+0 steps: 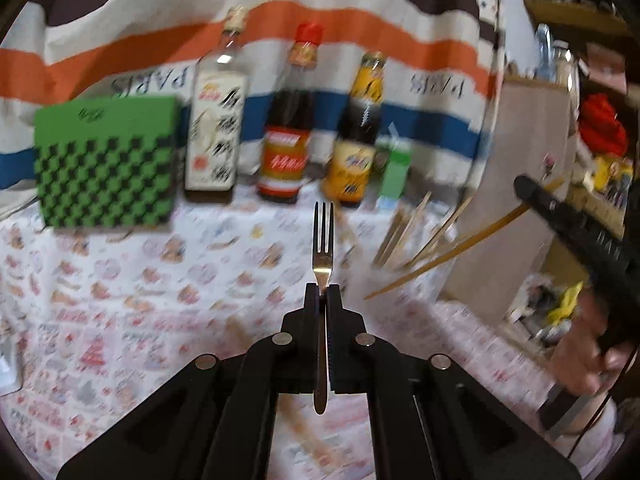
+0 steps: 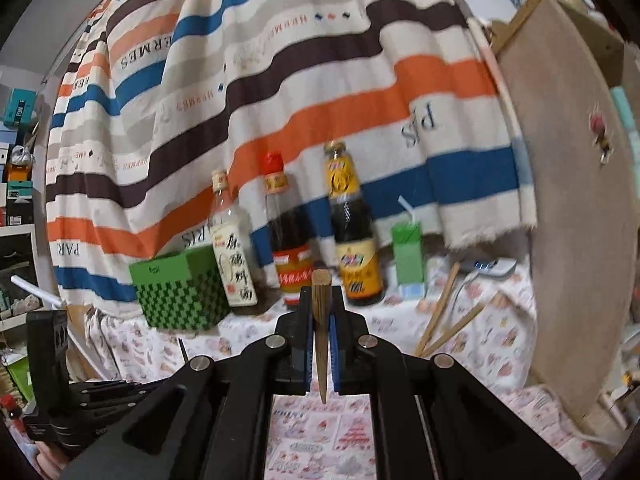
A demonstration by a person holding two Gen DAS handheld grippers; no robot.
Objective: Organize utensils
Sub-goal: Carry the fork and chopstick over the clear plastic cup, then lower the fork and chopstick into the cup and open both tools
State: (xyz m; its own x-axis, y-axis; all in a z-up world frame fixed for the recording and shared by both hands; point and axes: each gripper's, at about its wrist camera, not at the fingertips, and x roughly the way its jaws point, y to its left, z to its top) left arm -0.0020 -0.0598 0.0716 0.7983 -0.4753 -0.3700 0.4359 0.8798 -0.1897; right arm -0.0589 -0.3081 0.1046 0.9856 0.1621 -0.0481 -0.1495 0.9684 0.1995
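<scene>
- While both of my tongs hang above the tabletop (image 2: 472, 344), the striped cloth (image 2: 280, 92) behind reads "HERMES" and "PARIS".
- Left tongs (image 1: 322, 289) are pinching a fork (image 1: 323, 240), tines forward.
- Right tongs (image 2: 321, 292) are pinching a wooden chopstick (image 2: 321, 320).
- Three sauce bottles (image 2: 352, 232) line the tabletop's back edge; their labels are unreadable.
- Loose chopsticks (image 2: 440, 312) lie near the right edge.

A small steel fork (image 1: 323, 236) pointed tines-forward toward the dark sauce bottle (image 1: 285, 136). A wooden chopstick (image 2: 321, 320) aimed blunt-end at it; loose chopsticks (image 1: 416, 236) lay right.
</scene>
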